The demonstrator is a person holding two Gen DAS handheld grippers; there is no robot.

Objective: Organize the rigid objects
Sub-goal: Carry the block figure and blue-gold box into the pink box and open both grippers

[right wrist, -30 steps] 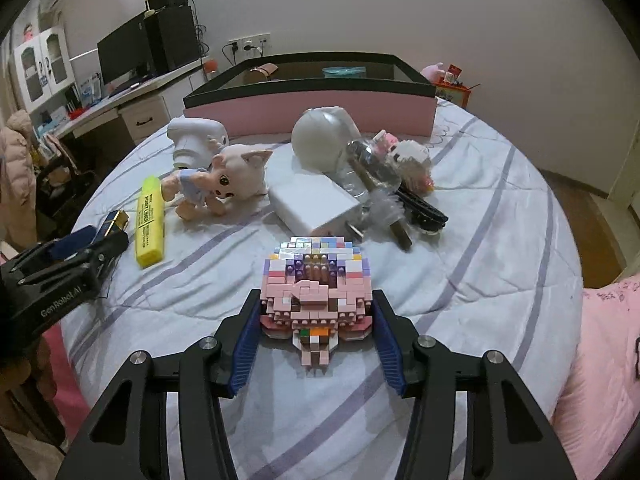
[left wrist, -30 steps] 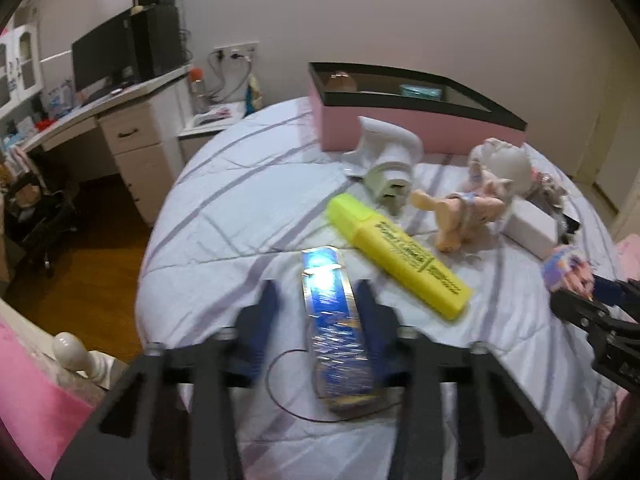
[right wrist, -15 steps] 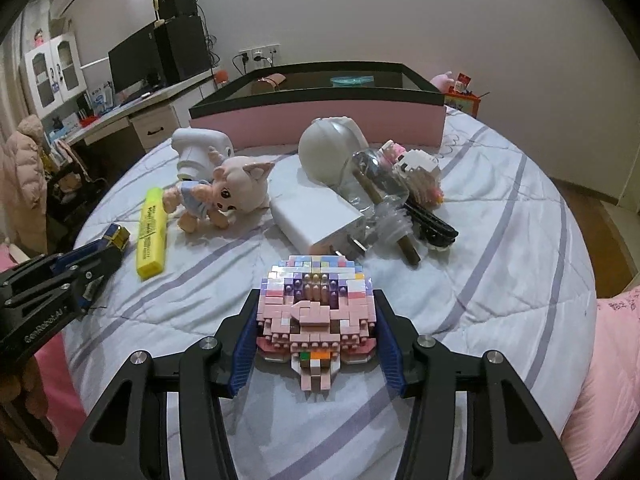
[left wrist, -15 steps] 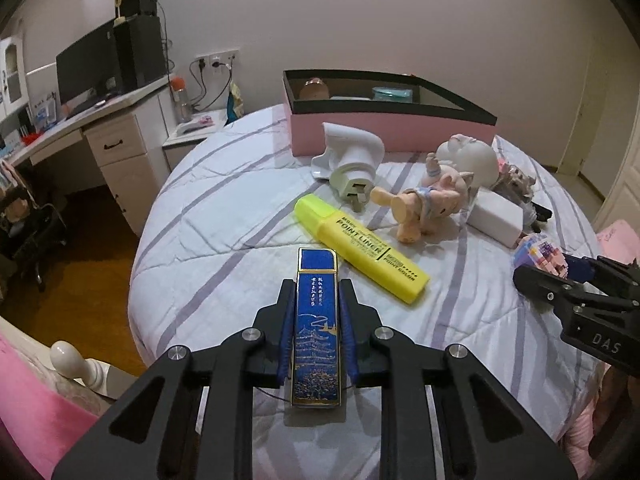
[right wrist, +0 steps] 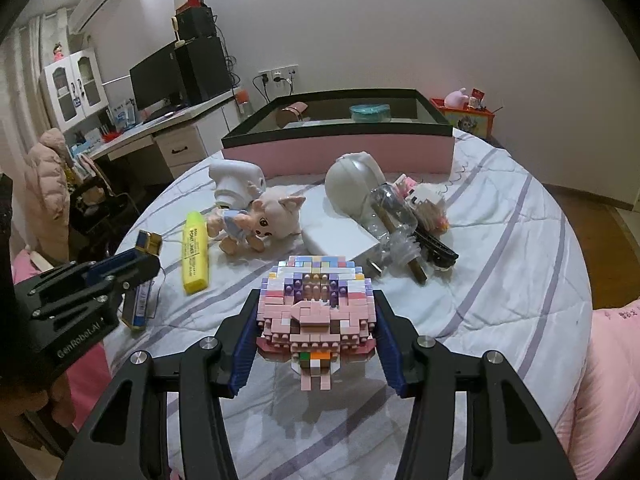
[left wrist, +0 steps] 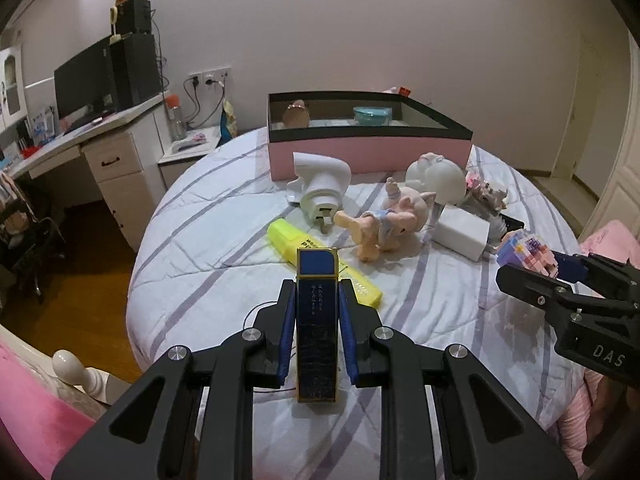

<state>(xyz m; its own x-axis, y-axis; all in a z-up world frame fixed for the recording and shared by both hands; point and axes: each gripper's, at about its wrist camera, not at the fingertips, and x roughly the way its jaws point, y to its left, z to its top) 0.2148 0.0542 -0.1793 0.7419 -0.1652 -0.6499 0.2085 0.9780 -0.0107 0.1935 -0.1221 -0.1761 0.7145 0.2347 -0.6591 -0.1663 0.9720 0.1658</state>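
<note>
I have both pieces in hand and judge the step to be the carry to the pink box point(left wrist: 368, 152), at twelve o'clock on the bed point(left wrist: 224, 248). To do it well I want each piece lifted clear of the pig figurine point(left wrist: 384, 224) and the white plug point(left wrist: 320, 188) in between, held level, and let go only once over the box's dark rim.

The left gripper point(left wrist: 316, 312) has its jaws clenched on the blue and gold case point(left wrist: 316, 320), which juts forward above the yellow highlighter point(left wrist: 292, 236). The right gripper point(right wrist: 316, 328) grasps the pink brick-built pig point(right wrist: 316, 304), jaws partway apart and pressing its sides, above the bed.
</note>
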